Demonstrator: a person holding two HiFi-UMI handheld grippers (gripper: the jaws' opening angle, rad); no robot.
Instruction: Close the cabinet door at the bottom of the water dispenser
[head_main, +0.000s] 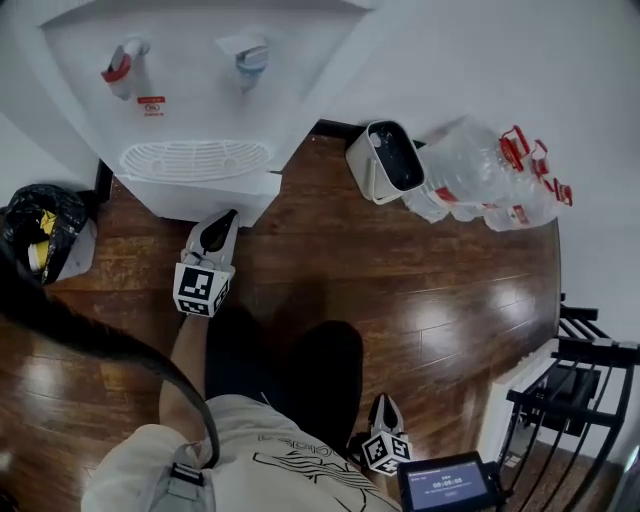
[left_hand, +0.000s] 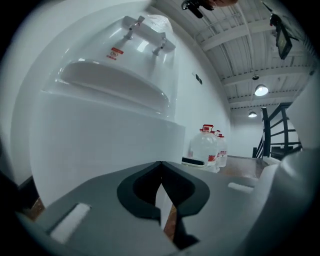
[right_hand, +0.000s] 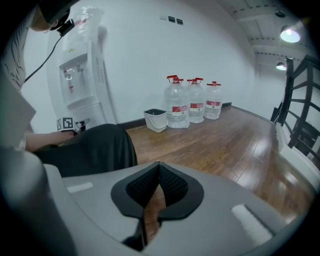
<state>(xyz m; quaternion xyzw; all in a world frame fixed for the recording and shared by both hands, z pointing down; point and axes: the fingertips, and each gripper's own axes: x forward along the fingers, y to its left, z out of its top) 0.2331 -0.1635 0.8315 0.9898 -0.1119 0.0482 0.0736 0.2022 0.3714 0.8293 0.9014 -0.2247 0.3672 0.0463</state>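
The white water dispenser (head_main: 190, 90) stands at the top of the head view, with its red and blue taps above a drip grille. My left gripper (head_main: 224, 219) is shut with nothing between its jaws, and its tips are right at the dispenser's lower front. In the left gripper view, the gripper (left_hand: 160, 165) points level at the flat white cabinet front (left_hand: 100, 145), which looks flush with the body. My right gripper (head_main: 383, 403) hangs low beside the person's leg, shut and empty; in its own view the gripper (right_hand: 159, 165) faces the wooden floor.
A white waste bin (head_main: 390, 160) and three large water bottles (head_main: 490, 175) stand against the wall to the right of the dispenser. A black bag (head_main: 40, 225) lies to the left. A black metal rack (head_main: 580, 390) is at the right edge, and a small screen (head_main: 447, 485) is at the bottom.
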